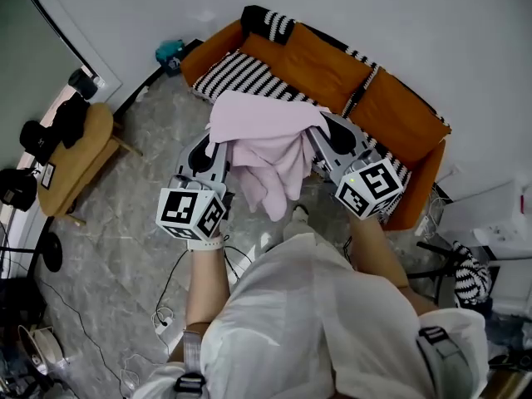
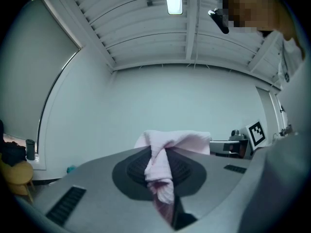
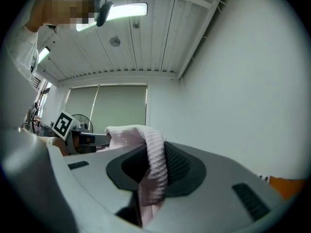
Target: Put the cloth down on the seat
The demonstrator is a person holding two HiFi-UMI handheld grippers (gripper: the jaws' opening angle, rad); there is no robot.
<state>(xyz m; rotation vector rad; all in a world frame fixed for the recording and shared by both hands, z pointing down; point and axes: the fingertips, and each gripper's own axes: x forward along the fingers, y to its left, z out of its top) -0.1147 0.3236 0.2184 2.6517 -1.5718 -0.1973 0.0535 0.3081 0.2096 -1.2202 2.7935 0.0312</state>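
Observation:
A pink cloth (image 1: 264,144) hangs in the air between my two grippers, above the floor in front of an orange sofa (image 1: 391,110) with a black-and-white striped seat (image 1: 241,75). My left gripper (image 1: 218,146) is shut on the cloth's left edge, and a bunched fold (image 2: 158,169) is pinched between its jaws. At the cloth's right edge my right gripper (image 1: 321,131) is shut too, with a ribbed strip of cloth (image 3: 154,166) running down through its jaws. Both sets of fingertips are hidden under the fabric in the head view. Both gripper views look up at the ceiling.
A round wooden table (image 1: 79,160) with black gear stands at the left. A teal object (image 1: 169,52) lies by the sofa's left end. Cables (image 1: 162,306) trail on the marble floor. White equipment (image 1: 490,214) and a striped item (image 1: 470,277) are at the right.

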